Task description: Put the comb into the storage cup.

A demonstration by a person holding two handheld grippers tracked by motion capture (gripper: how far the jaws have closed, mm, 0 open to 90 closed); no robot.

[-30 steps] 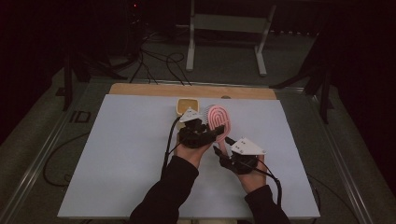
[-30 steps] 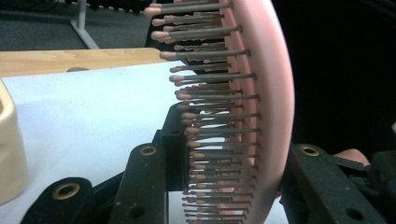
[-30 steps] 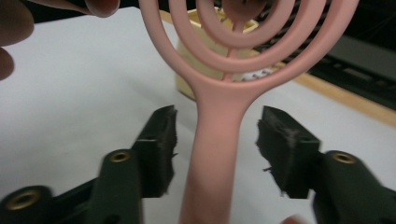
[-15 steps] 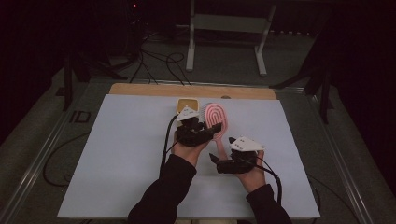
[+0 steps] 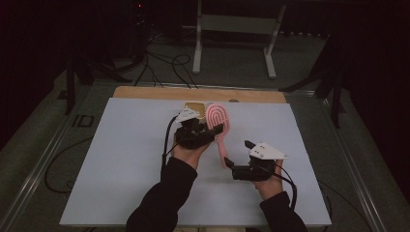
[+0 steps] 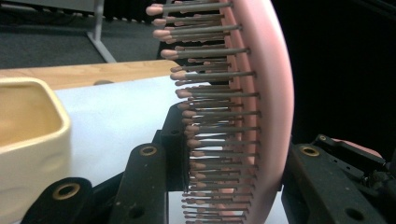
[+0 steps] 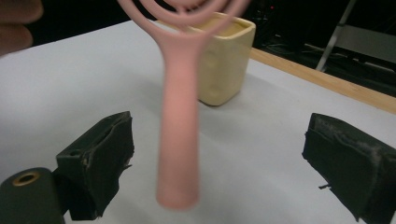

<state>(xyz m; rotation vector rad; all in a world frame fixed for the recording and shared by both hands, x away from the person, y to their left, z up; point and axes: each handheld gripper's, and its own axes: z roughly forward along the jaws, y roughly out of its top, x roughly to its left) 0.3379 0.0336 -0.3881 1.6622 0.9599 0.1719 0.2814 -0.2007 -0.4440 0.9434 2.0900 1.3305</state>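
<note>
From above, I see my left gripper (image 5: 205,134) near the far middle of the desk (image 5: 121,159), pinching the head of the pink hairbrush (image 5: 218,126). The brush's handle slants down toward my side, and its looped head sits just beside the cream cup (image 5: 194,107), which stands at the far edge close to the wooden strip (image 5: 145,93). My right gripper (image 5: 237,157) is nearer to me and to the right, with its jaws pointing left toward the handle's end; I read it as apart from the brush.

Along the left gripper view, the hairbrush (image 6: 261,93) stands on edge between the two black jaws, bristles facing left, and the jaws press on it from both sides. The cream cup (image 6: 28,135) is close at the left edge of that picture, on the pale desk (image 6: 116,112).

Along the right gripper view, my right gripper (image 7: 219,158) is spread wide, with the pink handle (image 7: 180,130) hanging in the gap and touching neither pad. The handle is a little blurred. Behind it the cream cup (image 7: 224,65) stands upright on the desk (image 7: 70,79), with the wooden strip (image 7: 317,79) beyond.
</note>
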